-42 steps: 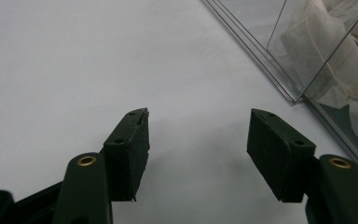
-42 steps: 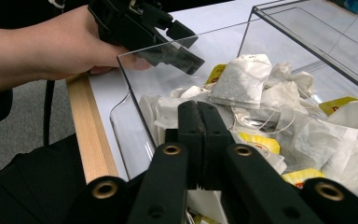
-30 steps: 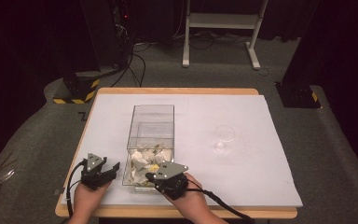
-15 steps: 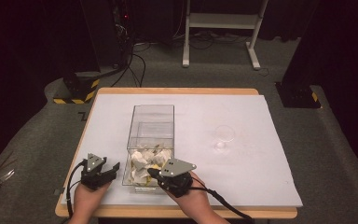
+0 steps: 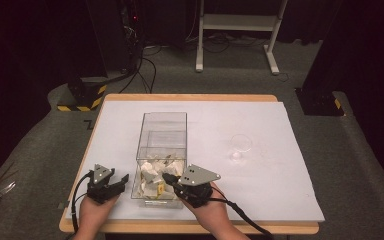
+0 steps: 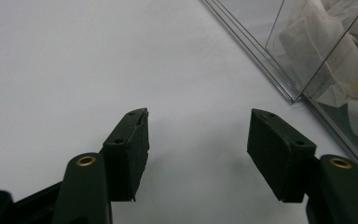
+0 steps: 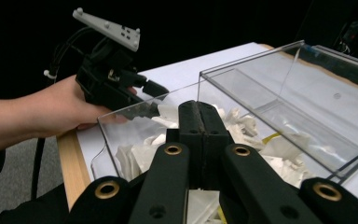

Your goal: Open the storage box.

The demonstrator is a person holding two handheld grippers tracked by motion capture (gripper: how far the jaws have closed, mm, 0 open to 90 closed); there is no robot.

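A clear plastic box stands on the white sheet, with several crumpled white packets piled at its near end. My right gripper reaches over the box's near right corner. In the right gripper view its jaws are pressed together above the packets, and I see nothing between them. My left gripper rests just left of the box. Its jaws stand open over bare sheet with nothing between them, and the box corner lies to the upper right.
A small clear glass cup sits on the sheet right of the box. The wooden table edge frames the sheet. Behind the table are a yellow-black striped base and white stand legs.
My right gripper has edged slightly to the right at the box's near end. The left gripper has stayed where it was.
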